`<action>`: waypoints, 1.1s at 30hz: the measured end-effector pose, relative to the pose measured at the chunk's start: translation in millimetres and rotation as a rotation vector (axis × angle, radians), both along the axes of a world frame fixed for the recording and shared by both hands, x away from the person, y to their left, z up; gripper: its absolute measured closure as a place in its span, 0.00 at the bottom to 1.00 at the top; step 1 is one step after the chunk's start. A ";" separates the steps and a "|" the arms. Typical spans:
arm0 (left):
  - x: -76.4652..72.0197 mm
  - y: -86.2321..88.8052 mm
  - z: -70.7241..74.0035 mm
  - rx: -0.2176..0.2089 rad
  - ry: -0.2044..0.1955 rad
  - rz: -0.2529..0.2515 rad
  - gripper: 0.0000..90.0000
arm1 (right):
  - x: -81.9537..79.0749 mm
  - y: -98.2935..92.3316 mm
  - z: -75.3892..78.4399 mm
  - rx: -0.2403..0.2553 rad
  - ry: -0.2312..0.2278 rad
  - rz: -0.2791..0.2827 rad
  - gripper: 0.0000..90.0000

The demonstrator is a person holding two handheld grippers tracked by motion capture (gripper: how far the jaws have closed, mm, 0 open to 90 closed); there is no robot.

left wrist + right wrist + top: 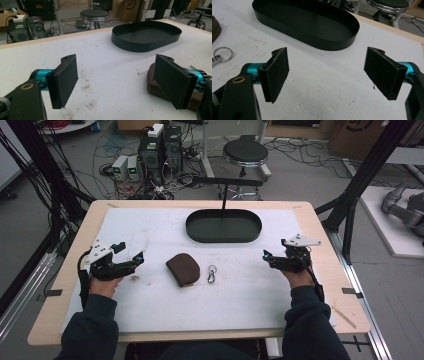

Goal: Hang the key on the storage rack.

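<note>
A cardboard box (pixel 128 8) is standing on the floor beyond the far edge of the surface, and the letters "SF" are showing on its side inside a dark ring, seen from the left gripper view. In the high view a cardboard box (pixel 356 135) is sitting at the top right with part of a dark round mark showing on it, too cut off to read. The labels on the computer towers (pixel 161 147) and the small white units (pixel 125 167) on the floor are staying too small and blurred to make out.
</note>
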State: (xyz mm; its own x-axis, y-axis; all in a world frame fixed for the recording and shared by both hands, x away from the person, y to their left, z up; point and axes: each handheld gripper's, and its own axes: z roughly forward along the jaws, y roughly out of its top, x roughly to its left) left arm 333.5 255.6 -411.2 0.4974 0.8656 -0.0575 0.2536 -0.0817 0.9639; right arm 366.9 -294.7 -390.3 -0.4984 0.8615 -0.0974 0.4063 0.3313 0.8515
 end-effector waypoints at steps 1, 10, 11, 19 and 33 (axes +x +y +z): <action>0.0 0.0 0.0 0.000 0.000 0.000 0.22 | 0.1 -0.4 -0.1 0.004 0.002 -0.003 0.23; 2.5 3.6 0.2 -0.004 -0.003 0.027 0.22 | -1.0 -5.2 -1.1 0.029 0.007 -0.005 0.23; 2.5 3.6 0.2 -0.004 -0.003 0.027 0.22 | -1.0 -5.2 -1.1 0.029 0.007 -0.005 0.23; 1.3 2.6 0.1 0.023 -0.006 0.017 0.22 | -5.9 13.3 -3.4 -0.041 0.000 0.077 0.23; 0.2 7.4 -3.9 0.025 0.006 0.035 0.22 | -7.8 85.4 -8.2 -0.001 0.012 0.277 0.33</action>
State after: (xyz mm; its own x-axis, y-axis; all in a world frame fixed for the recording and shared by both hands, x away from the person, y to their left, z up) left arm 333.7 263.0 -415.1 0.4663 0.8838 -0.0384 0.2625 -0.0968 0.9601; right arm 359.0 -209.2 -398.6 -0.7164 0.6917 -0.0907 0.3101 0.4323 0.8467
